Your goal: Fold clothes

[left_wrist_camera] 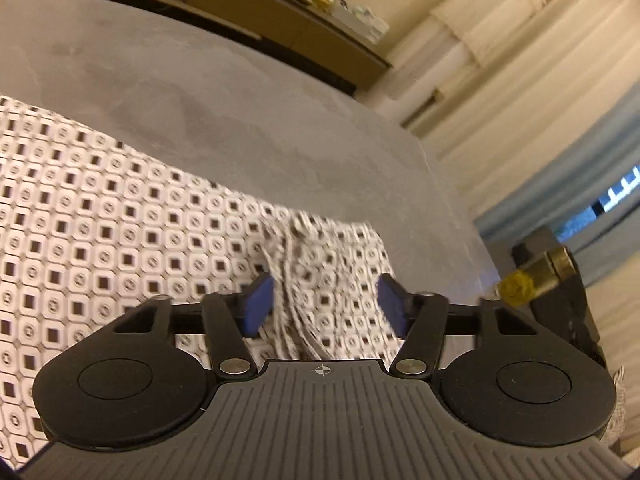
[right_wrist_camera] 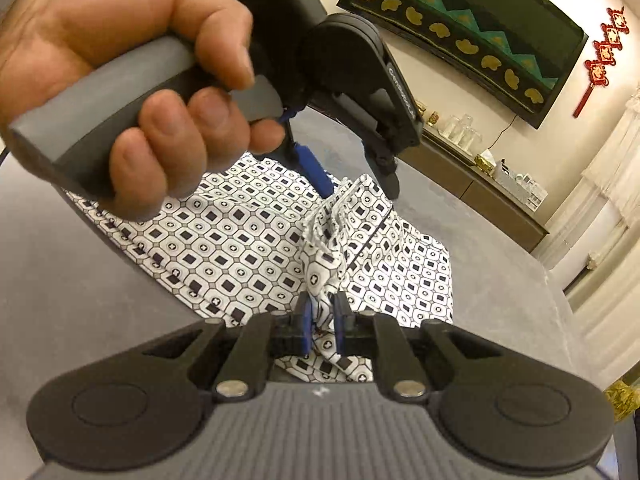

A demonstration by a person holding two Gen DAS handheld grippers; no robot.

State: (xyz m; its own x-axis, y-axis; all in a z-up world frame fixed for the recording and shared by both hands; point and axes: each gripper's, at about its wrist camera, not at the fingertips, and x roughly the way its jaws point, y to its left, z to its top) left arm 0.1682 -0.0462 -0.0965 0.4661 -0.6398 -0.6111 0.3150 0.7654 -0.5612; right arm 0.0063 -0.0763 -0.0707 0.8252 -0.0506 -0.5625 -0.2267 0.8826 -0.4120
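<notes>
A white garment [left_wrist_camera: 100, 220] printed with dark squares lies spread on a grey surface [left_wrist_camera: 200, 100]. Its gathered, elastic edge [left_wrist_camera: 296, 280] rises in a bunch between the blue pads [left_wrist_camera: 258, 304] of my left gripper [left_wrist_camera: 325, 304], which is open around it without pinching. In the right wrist view a hand [right_wrist_camera: 140, 80] holds that left gripper [right_wrist_camera: 354, 182] above the same raised bunch [right_wrist_camera: 332, 208]. My right gripper [right_wrist_camera: 322, 316] is shut on a fold of the garment [right_wrist_camera: 224, 240] at its near edge, lifting the cloth slightly.
The grey surface [right_wrist_camera: 500, 260] extends around the garment and ends in an edge at the right. Behind it stand a low cabinet [right_wrist_camera: 480, 184] with glasses and boxes, a dark wall panel [right_wrist_camera: 460, 28] and pale curtains [left_wrist_camera: 520, 80].
</notes>
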